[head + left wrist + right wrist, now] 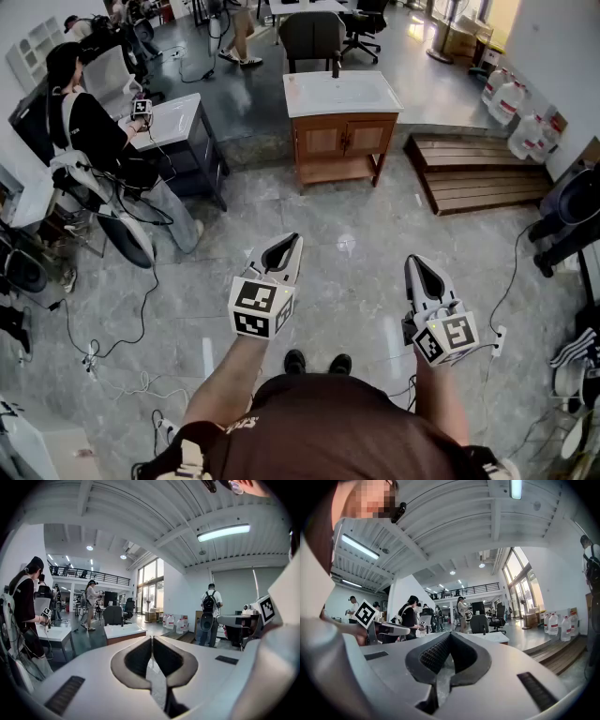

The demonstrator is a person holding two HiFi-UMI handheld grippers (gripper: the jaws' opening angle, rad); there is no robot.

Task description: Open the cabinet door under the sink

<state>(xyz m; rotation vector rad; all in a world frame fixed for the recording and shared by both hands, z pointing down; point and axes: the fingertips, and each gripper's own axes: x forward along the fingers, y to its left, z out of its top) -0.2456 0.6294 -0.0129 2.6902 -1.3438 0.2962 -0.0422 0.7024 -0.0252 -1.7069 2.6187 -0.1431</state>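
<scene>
Grey floor (pixel 349 281); sink cabinet (pixel 342 141) far ahead, front apparently toward wearer, length crosswise; left tongs (pixel 289 241), right tongs (pixel 418 262) closed, empty.

Around us, a busy workshop floor.
We see a wooden pallet (pixel 478 173) lying flat at the right with water jugs (pixel 511 98) beyond it. At the left a person in black (pixel 94 131) bends over a dark stand (pixel 192 150). A grey office chair (pixel 311 39) stands farther back, and loose cables (pixel 94 354) trail over the marbled floor (pixel 347 244).

Left gripper (pixel 284 249) jaws closed, right gripper (pixel 419 269) likewise
</scene>
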